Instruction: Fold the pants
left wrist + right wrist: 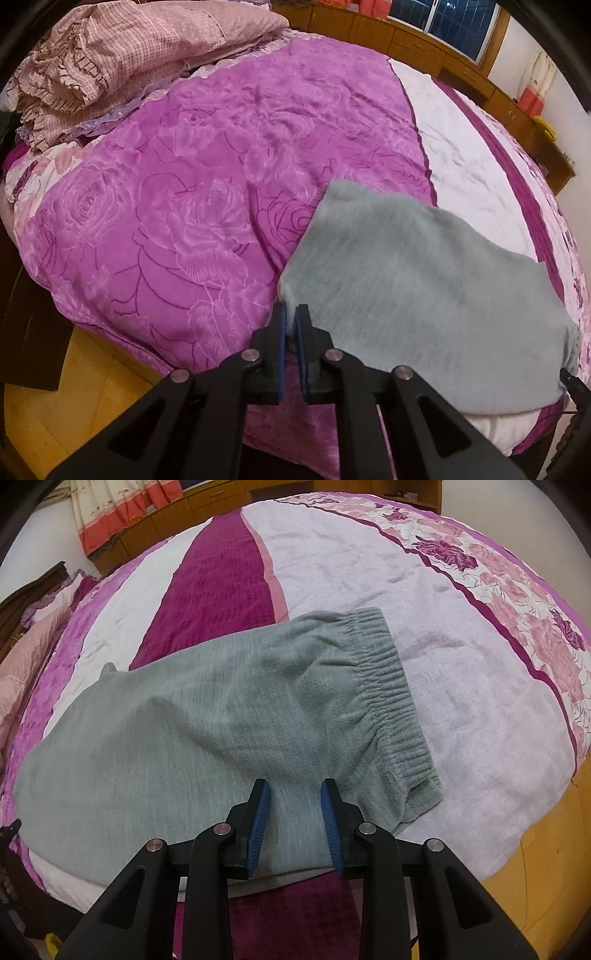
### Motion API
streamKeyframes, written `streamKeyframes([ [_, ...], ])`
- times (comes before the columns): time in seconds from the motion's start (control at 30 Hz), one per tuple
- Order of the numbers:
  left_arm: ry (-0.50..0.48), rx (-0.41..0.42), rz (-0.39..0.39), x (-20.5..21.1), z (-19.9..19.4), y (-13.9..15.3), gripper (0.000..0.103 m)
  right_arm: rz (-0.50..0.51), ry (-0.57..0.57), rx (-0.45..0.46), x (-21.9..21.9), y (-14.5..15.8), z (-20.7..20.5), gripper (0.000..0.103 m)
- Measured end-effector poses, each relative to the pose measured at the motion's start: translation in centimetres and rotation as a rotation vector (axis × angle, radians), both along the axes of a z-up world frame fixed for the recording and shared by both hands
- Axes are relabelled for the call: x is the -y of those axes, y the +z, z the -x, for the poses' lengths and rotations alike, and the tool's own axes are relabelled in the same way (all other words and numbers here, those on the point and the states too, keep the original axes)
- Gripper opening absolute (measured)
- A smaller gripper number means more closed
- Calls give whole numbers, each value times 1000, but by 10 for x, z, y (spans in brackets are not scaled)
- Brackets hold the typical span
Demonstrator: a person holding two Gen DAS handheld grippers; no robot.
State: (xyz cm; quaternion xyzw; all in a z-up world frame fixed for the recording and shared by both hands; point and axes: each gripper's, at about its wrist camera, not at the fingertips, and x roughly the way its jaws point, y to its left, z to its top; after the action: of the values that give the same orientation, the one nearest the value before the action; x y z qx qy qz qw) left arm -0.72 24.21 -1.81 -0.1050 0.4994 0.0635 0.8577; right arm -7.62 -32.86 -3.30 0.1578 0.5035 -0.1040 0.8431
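The left gripper [291, 314] has its blue pads drawn almost together, pinching the near left corner of the grey pants [424, 288] at the front edge of the bed [166, 229]. A thin fold of grey cloth shows between the two pads. The right gripper [295, 790] has its jaws standing partly apart, with a band of the same grey fabric running between them; whether the pads [260, 812] actually press on the cloth cannot be told from the right wrist view.

The pants lie flat along the front edge of the bed, already doubled into a broad oblong. The gathered elastic waistband [391, 686] sits toward the right end, just beyond the right gripper, and the left end of the garment reaches to the left gripper. Beneath them lie a pale lilac sheet [461, 686] and a magenta rose-embossed blanket [155, 206].

At the far left corner of the bed a heap of pink checked bedding [110, 62] is bunched up, well apart from the pants. A wooden headboard unit [424, 40] runs along the far edge.
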Motion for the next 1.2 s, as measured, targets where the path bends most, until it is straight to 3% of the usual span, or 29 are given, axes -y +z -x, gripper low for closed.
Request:
streamKeyframes([
  [0.07,1,6,-6,0,-1,5,8,-3,-1,3,1,0,0,22],
  [0.17,-2,49,-50,0,-3,20,18,-4,-3,8,0,-1,1,22],
  [0.27,-19,94,-74,1,-11,34,40,-2,-4,9,0,-2,2,22],
  [0.47,-53,156,16,5,-43,38,48,-4,-6,10,0,-2,2,22],
  [0.67,-69,144,79,14,-63,20,47,0,-4,6,-1,-2,1,22],
  [0.77,-109,156,98,23,-58,19,16,2,-5,6,-1,-2,0,22],
  [0.9,-163,207,123,33,-44,24,16,3,-7,7,-1,-3,0,22],
  [1.03,-216,160,163,44,-41,13,16,6,-10,9,-2,-3,-1,23],
  [1.2,-211,114,183,51,-41,-3,16,4,-8,13,-2,-3,0,23],
])
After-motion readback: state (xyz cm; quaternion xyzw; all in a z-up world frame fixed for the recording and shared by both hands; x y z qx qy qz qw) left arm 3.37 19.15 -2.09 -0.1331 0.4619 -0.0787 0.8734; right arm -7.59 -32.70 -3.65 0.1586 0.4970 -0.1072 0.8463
